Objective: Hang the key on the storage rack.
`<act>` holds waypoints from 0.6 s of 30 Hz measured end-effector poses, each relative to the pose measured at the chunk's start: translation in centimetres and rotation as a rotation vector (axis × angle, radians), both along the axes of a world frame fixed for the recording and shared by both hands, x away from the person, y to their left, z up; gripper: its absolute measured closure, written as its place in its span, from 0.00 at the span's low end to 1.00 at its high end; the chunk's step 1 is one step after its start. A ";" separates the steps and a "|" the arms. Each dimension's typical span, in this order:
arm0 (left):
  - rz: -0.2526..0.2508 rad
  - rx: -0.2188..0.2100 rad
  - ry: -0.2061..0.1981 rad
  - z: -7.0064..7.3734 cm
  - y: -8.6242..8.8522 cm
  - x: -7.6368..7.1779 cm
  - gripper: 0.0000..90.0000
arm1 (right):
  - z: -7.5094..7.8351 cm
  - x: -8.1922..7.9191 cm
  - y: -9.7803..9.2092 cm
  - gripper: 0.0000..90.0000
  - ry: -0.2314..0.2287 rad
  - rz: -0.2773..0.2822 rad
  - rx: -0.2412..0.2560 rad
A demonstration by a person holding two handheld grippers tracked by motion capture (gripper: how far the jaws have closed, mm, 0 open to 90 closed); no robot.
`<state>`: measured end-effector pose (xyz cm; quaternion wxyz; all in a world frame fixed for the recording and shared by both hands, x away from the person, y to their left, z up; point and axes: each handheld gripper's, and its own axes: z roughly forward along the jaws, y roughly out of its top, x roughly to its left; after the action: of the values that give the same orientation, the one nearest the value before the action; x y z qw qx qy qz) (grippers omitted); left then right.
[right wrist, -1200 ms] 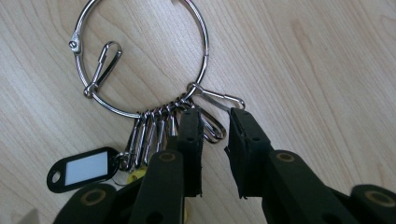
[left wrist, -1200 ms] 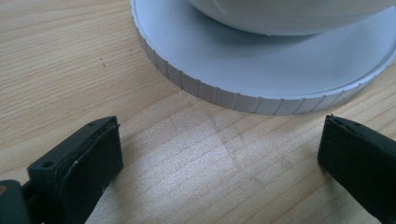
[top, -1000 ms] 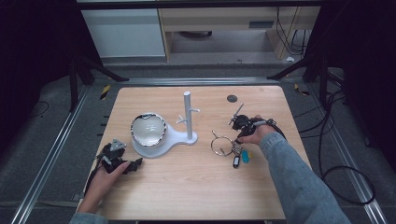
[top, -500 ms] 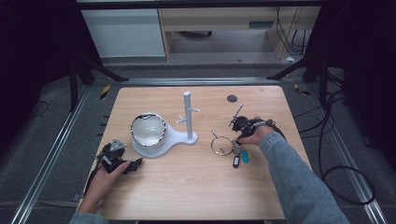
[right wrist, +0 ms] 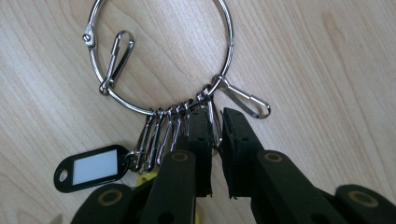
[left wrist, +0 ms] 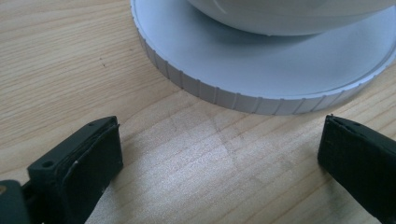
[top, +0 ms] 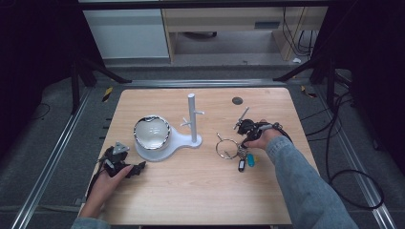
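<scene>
- Left gripper point(top: 125, 167) rests on the tabletop point(top: 200, 191) near its left edge, jaws spread wide with nothing between them, facing the ribbed base of the white stand point(left wrist: 261, 74).
- Stand point(top: 165, 138) sits left of centre: a round dish point(top: 152, 132) on its base, an upright post with short pegs point(top: 192, 117) beside it, every peg bare.
- Key ring point(top: 227, 148) lies flat on the wood just right of the post, its clips and tags point(right wrist: 93, 166) fanned toward the person.
- Right gripper point(right wrist: 214, 135) has its jaws nearly closed around one clip point(right wrist: 215, 126) on the ring; whether the grip is firm, I cannot tell.
- Judging by this, the pick-up is just beginning; lifting and hanging the ring on a peg are probably left.
</scene>
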<state>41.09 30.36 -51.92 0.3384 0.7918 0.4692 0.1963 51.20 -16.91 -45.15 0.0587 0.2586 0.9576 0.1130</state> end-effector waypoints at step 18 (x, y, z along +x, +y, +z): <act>0.000 0.000 0.000 0.0 0.0 0.0 0.00 | -1.1 0.7 0.5 0.95 0.039 0.009 -0.037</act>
<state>41.09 30.36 -51.92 0.3385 0.7917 0.4692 0.1963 51.91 -16.46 -46.28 0.0443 0.2552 0.9616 0.0904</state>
